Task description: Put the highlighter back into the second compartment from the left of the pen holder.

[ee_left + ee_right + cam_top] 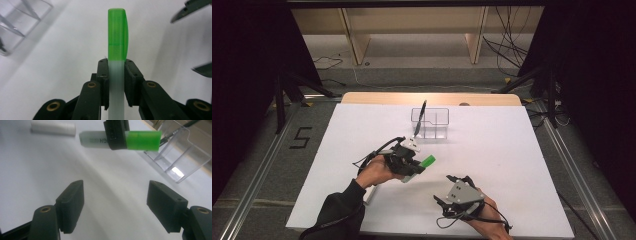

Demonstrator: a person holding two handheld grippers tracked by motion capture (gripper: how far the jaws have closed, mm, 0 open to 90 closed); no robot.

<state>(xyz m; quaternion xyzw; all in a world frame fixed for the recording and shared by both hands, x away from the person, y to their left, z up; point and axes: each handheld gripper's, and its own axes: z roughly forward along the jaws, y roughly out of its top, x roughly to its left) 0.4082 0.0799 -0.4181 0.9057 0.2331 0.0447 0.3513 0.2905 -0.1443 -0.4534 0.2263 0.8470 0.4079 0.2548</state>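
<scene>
Right gripper (451, 192): nearest the high camera, at 6 o'clock on the white table (512, 165), held in the person's right hand (484, 220); its own view shows the jaws spread wide with nothing between them.
Left gripper (418, 167): at 9 o'clock from table centre, in the left hand (374, 172); jaws clamped on the marker's pale barrel.
Marker (117, 50): a translucent white barrel with a green cap; the cap juts past the jaw tips toward 12 o'clock in the left gripper view, clear of the table.
Told by the right gripper view alone: printed letters on the barrel, and a white cylinder (53, 128) lying on the table at 11 o'clock beyond the held marker.
Told by the high view alone: the clear organiser (430, 122) stands at 12 o'clock from the left gripper, near it but apart, with a dark pen (421, 117) leaning in its left compartment.
Between marker and organiser: bare tabletop.
Between the grippers: apart; the right gripper's jaw tips show at 2 o'clock in the left gripper view.
</scene>
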